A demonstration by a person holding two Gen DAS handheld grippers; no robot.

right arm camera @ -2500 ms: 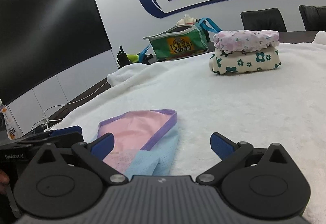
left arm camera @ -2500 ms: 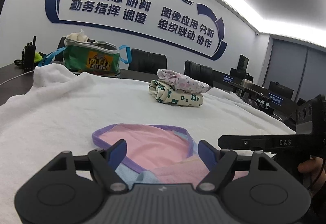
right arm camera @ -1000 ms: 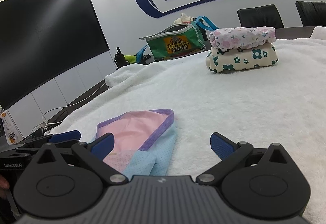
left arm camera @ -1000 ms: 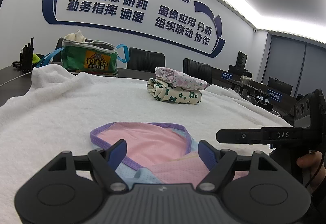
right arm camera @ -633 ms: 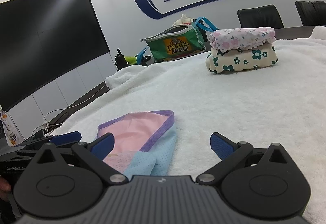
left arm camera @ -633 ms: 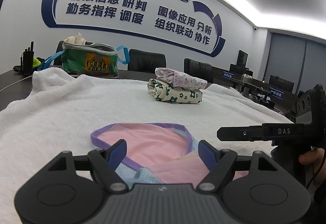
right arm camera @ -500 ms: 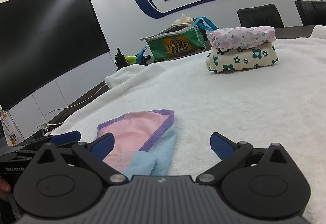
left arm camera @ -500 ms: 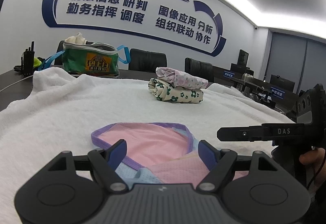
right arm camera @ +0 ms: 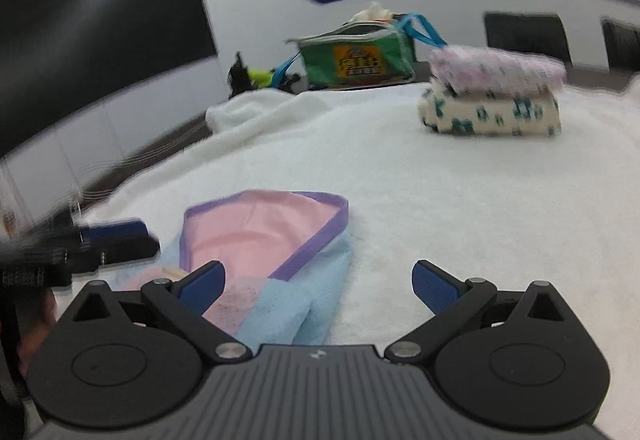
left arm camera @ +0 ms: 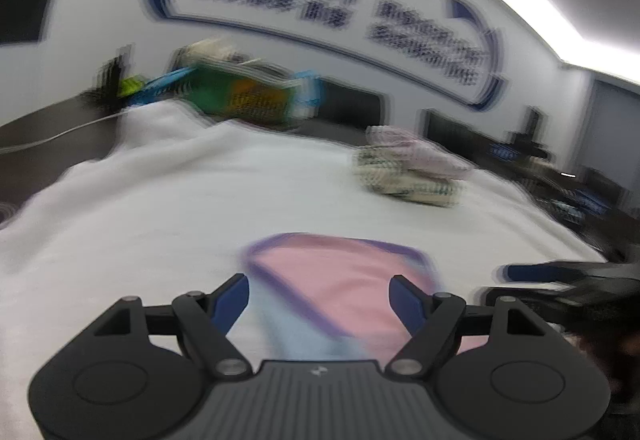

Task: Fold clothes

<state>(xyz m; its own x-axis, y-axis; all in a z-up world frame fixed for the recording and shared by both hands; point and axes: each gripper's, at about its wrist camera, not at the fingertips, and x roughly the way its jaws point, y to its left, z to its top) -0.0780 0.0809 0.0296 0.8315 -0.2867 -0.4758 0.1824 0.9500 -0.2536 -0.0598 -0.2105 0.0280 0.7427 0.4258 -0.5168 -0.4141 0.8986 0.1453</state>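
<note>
1. A white towel [right arm camera: 440, 199] covers the table; a wall sign sits at the frame top, a green bag [right arm camera: 356, 55] and a folded stack [right arm camera: 492, 95] upper right.
2. The pink garment [right arm camera: 256, 236] lies lower left of centre, purple-edged opening pointing away.
3. My left gripper [left arm camera: 320, 298] and right gripper [right arm camera: 318, 282] gape wide, holding nothing.

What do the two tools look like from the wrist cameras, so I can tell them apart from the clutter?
Both look alike: the left tool and right tool each have a dark grey ribbed body, two round black discs, black linkage arms with silver pivot pins, and blue pads on the fingers. A small logo sits on each body's front edge. No cables or sleeves are visible.
</note>
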